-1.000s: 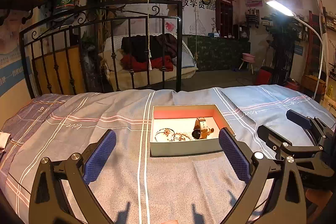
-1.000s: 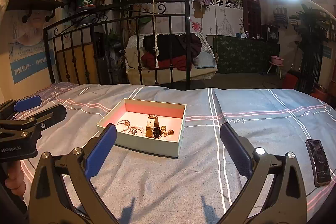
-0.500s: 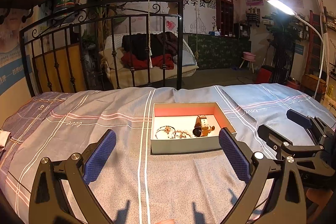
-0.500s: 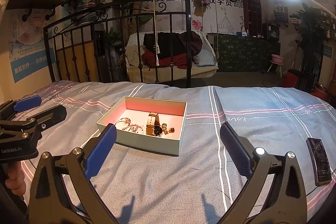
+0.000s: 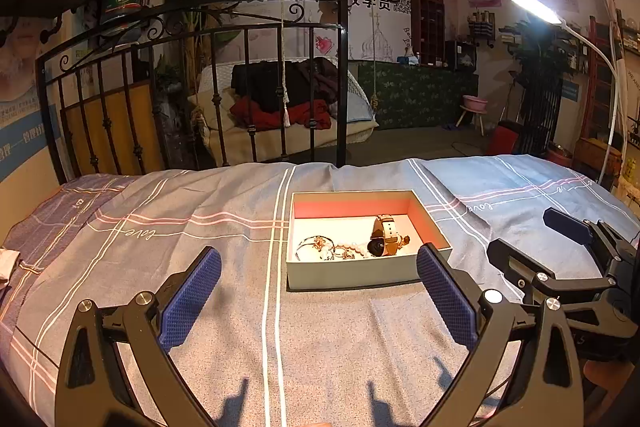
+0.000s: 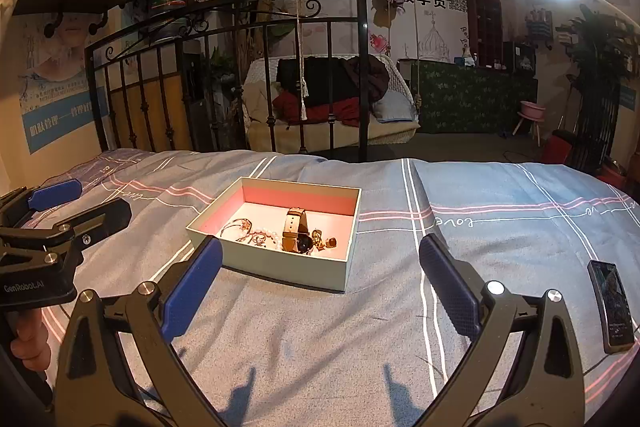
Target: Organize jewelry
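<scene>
Since a second ago my view has crept slightly nearer the box; nothing else shifted. My left hand-held gripper [image 5: 318, 295] hovers spread wide, empty. The open jewelry box [image 6: 280, 267] sits on the bed [image 6: 320, 327], holding bracelets [image 6: 244, 231] and a wristwatch [image 6: 294, 231]. My right hand-held gripper [image 6: 320, 291] gapes empty; a phone [image 6: 610, 305] lies rightmost.

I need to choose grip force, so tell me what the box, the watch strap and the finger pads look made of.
Box: stiff matte card, likely, with crisp edges and a pink lining.
Watch strap: smooth tan band, probably leather or imitation.
Finger pads: blue with a dimpled grip texture, seemingly rubber or soft plastic.
</scene>
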Demonstrator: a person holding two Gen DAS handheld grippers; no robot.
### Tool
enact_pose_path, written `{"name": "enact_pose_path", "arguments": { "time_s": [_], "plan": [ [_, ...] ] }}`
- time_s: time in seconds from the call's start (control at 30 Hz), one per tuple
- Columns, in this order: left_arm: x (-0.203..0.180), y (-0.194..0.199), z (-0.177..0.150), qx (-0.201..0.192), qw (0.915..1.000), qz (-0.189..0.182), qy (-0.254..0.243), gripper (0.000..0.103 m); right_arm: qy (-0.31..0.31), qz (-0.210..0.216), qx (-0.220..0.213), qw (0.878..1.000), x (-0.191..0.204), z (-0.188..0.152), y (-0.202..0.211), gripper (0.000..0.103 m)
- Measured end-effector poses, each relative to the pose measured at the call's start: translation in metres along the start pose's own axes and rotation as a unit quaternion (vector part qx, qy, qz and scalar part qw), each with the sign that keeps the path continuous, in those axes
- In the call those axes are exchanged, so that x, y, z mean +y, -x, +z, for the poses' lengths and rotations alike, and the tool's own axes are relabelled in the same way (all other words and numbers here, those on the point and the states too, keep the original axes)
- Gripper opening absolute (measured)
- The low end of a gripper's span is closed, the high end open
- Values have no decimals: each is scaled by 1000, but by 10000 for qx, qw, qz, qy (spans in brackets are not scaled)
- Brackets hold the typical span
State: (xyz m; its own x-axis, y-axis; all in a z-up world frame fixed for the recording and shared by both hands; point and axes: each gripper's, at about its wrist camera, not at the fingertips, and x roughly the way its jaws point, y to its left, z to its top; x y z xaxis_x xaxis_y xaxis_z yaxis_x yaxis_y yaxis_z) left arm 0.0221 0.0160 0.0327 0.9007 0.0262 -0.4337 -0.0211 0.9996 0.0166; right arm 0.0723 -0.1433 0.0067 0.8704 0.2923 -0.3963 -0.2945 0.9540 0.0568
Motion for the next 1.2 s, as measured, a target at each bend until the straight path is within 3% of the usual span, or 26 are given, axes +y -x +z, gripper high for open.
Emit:
{"name": "enact_pose_path", "arguments": {
  "time_s": [1.2],
  "plan": [
    [5, -4, 0, 96, 9999, 88, -8, 96, 33, 29, 78, 10000, 1, -3, -9, 97]
  ]
}}
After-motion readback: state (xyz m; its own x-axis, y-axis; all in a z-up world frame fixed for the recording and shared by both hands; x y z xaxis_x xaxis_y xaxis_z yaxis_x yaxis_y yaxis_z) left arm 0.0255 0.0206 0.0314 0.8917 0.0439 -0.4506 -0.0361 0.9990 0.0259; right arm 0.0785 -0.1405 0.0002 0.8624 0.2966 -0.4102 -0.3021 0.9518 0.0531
